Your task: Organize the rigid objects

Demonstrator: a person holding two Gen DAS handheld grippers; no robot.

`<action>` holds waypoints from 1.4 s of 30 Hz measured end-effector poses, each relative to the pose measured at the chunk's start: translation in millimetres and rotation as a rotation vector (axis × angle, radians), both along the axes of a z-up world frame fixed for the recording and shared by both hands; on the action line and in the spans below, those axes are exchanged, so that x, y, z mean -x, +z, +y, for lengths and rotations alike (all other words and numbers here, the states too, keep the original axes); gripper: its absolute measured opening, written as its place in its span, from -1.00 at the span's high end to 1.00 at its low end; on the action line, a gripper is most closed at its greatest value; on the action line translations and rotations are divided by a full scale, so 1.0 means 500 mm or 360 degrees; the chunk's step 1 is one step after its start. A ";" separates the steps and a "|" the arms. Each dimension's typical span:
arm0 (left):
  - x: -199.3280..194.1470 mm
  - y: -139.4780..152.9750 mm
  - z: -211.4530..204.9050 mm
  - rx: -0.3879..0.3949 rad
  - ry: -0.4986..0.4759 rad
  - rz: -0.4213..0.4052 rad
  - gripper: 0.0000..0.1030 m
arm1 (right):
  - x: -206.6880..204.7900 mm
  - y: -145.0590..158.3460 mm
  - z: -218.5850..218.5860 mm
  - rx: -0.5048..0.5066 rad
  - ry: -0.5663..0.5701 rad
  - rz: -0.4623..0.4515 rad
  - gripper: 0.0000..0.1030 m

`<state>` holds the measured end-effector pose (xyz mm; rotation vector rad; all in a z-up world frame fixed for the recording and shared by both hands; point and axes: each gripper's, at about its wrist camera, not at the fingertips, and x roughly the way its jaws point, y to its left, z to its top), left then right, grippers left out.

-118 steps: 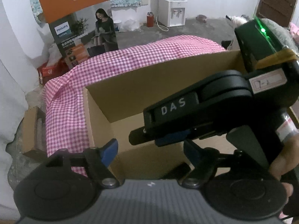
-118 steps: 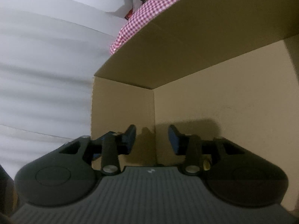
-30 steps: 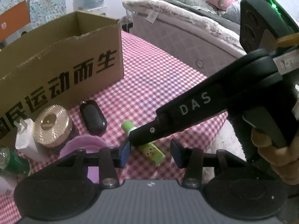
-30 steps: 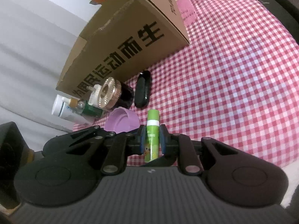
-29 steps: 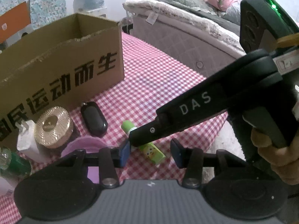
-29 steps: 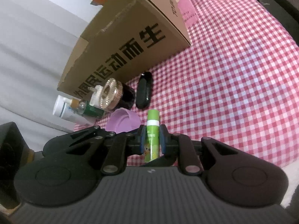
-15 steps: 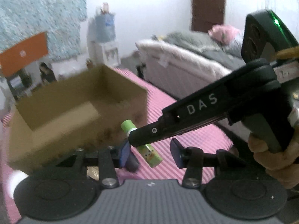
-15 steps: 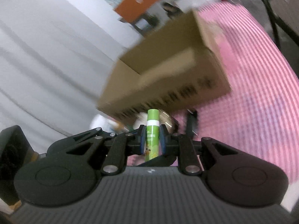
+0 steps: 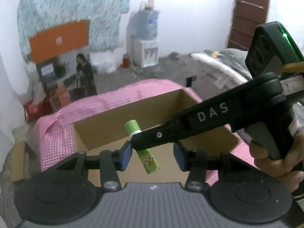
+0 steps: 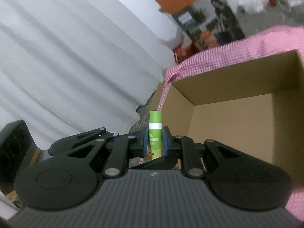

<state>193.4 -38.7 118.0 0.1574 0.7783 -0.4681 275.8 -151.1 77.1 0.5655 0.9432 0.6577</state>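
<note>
The green glue stick [image 10: 155, 133] sits clamped between the blue pads of the right gripper [image 10: 155, 142], cap pointing forward past the fingertips. Seen from the left wrist, the same stick [image 9: 141, 146] hangs tilted between the spread fingers of the left gripper [image 9: 152, 154], touching neither pad; those jaws stand parted and grasp nothing. Ahead of both grippers lies the open cardboard box [image 10: 237, 79], resting on the pink checked cloth [image 9: 57, 131].
</note>
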 end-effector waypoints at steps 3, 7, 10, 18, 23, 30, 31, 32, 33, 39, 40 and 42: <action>-0.077 -0.028 0.022 -0.0009 0.0037 0.0103 0.07 | -0.089 -0.028 0.034 0.0007 0.0029 0.0129 0.72; -0.147 -0.067 0.048 -0.0018 0.0080 0.0233 0.07 | -0.183 -0.083 0.073 0.0021 0.0051 0.0282 0.72; -0.176 -0.095 0.060 -0.0047 0.0096 0.0273 0.07 | -0.231 -0.128 0.096 0.0018 0.0070 0.0389 0.72; -0.194 -0.102 0.088 -0.0042 0.0126 0.0240 -0.09 | -0.294 -0.232 0.124 0.0081 0.0107 0.0595 0.72; -0.174 -0.076 0.112 0.0039 0.0115 0.0179 -0.22 | -0.309 -0.277 0.155 0.0162 0.0137 0.0647 0.68; -0.130 -0.036 0.162 0.0152 0.0158 0.0012 -0.62 | -0.316 -0.263 0.163 0.0204 0.0140 0.0567 0.44; -0.122 -0.031 0.170 0.0168 0.0165 -0.0012 -0.68 | -0.311 -0.252 0.157 0.0209 0.0141 0.0549 0.42; -0.115 -0.027 0.179 0.0186 0.0171 -0.0033 -0.73 | -0.302 -0.237 0.151 0.0216 0.0145 0.0521 0.41; -0.109 -0.024 0.188 0.0204 0.0179 -0.0049 -0.75 | -0.295 -0.225 0.142 0.0224 0.0147 0.0499 0.38; -0.084 -0.020 0.233 0.0262 0.0252 -0.0101 -0.80 | -0.247 -0.155 0.095 0.0302 0.0136 0.0429 0.22; -0.082 -0.021 0.240 0.0268 0.0261 -0.0097 -0.80 | -0.241 -0.148 0.089 0.0316 0.0136 0.0429 0.22; -0.079 -0.026 0.250 0.0280 0.0287 -0.0084 -0.80 | -0.227 -0.139 0.078 0.0340 0.0135 0.0450 0.22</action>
